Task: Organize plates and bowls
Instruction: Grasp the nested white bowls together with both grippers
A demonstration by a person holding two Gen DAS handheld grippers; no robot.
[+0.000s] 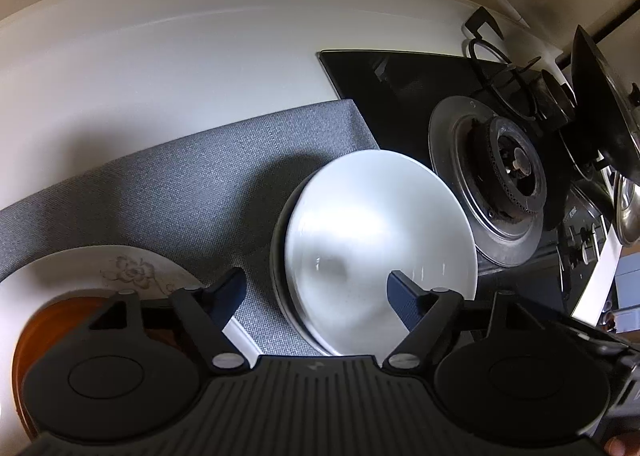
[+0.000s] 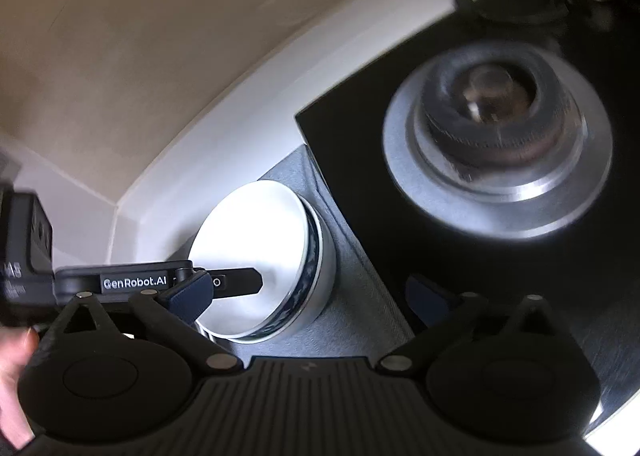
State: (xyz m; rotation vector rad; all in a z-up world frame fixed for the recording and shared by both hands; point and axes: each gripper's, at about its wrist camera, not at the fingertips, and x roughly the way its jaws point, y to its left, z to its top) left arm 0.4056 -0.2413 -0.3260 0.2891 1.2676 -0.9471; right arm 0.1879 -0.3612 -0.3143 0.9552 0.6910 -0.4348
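In the left wrist view a stack of white bowls [image 1: 376,240] sits on a grey mat [image 1: 192,184], beside the stove. My left gripper [image 1: 318,290] is open just above the stack's near rim, holding nothing. A floral white plate [image 1: 120,272] with an orange dish [image 1: 52,328] on it lies at lower left. In the right wrist view the same stack [image 2: 260,256] shows a blue-patterned rim. My right gripper [image 2: 308,290] is open and empty above the mat, right of the stack. The left gripper's black finger [image 2: 236,281] reaches over the bowl.
A black glass gas stove [image 1: 400,96] with a silver burner [image 1: 504,184] lies right of the mat; the burner also fills the right wrist view [image 2: 496,136]. Pan supports and a dark pot lid [image 1: 600,112] stand at far right. White counter [image 1: 180,68] and wall lie behind.
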